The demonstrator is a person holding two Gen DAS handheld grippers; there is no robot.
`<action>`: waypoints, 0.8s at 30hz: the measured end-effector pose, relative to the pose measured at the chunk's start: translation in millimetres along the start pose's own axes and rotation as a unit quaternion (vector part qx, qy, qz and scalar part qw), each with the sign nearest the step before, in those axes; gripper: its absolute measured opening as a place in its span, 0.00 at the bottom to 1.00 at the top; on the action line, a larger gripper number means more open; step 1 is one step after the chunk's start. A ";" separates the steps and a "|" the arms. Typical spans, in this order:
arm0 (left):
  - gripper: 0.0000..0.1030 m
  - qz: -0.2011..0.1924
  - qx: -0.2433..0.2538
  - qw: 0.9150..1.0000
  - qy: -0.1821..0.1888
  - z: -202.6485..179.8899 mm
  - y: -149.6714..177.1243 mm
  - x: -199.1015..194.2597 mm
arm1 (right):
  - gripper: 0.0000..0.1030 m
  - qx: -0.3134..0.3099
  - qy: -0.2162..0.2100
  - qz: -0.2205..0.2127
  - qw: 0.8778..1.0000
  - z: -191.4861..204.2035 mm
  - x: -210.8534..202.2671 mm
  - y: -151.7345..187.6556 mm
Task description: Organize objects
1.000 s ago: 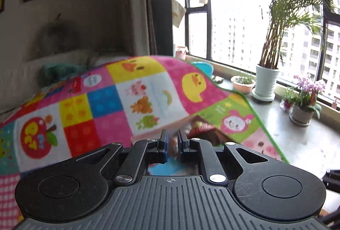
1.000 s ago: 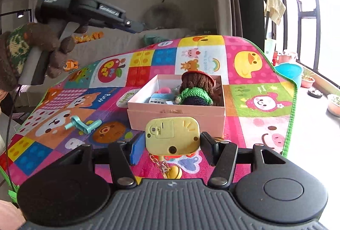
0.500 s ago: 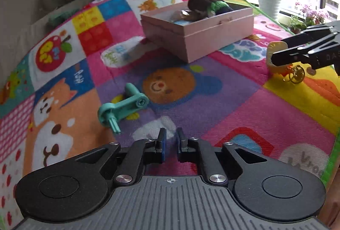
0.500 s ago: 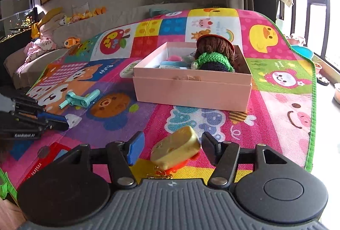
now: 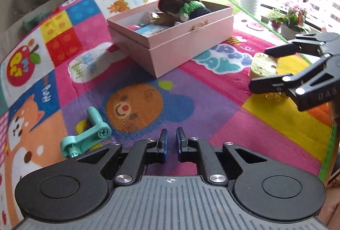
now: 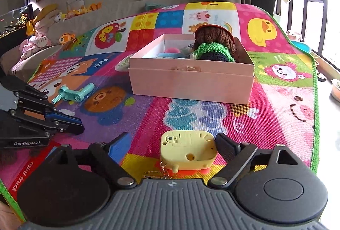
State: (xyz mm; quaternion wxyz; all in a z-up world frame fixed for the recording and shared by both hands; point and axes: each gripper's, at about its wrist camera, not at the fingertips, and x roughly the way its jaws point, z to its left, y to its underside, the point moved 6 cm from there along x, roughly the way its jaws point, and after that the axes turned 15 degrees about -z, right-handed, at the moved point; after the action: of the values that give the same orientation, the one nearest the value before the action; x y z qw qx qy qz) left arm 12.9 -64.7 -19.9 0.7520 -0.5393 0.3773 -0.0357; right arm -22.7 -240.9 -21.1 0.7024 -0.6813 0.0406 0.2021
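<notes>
A pink box [image 6: 191, 83] stands on the colourful play mat [image 6: 284, 102] and holds a knitted doll [image 6: 214, 45] and other small items; it also shows in the left wrist view [image 5: 182, 47]. A yellow toy with a keychain [image 6: 188, 150] lies on the mat between the fingers of my open right gripper [image 6: 174, 140], which do not touch it. The toy [image 5: 264, 67] and the right gripper [image 5: 272, 68] also show in the left wrist view. A teal plastic crank [image 5: 85, 136] lies on the mat just left of my left gripper [image 5: 171, 142], whose jaws are nearly closed and empty.
The mat's green edge [image 6: 315, 102] runs along the right. Potted plants [image 5: 291, 17] stand on the window ledge beyond it. Soft toys [image 6: 42, 38] lie on a sofa at the far left.
The yellow toy has gone from held in my right gripper to lying on the mat between its open fingers. My left gripper has swung down from the window toward the teal crank.
</notes>
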 end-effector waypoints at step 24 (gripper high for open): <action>0.41 -0.031 -0.078 0.995 -0.053 35.7 -21.6 51.6 | 0.97 0.025 -0.012 0.004 1.000 -3.4 0.3 0.7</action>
State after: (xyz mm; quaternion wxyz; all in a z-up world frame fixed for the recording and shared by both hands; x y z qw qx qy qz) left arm 79.0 -69.4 -24.3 0.7250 -0.6093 0.3211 -0.0007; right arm -21.9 -244.2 -22.1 0.7186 -0.6611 0.0401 0.2120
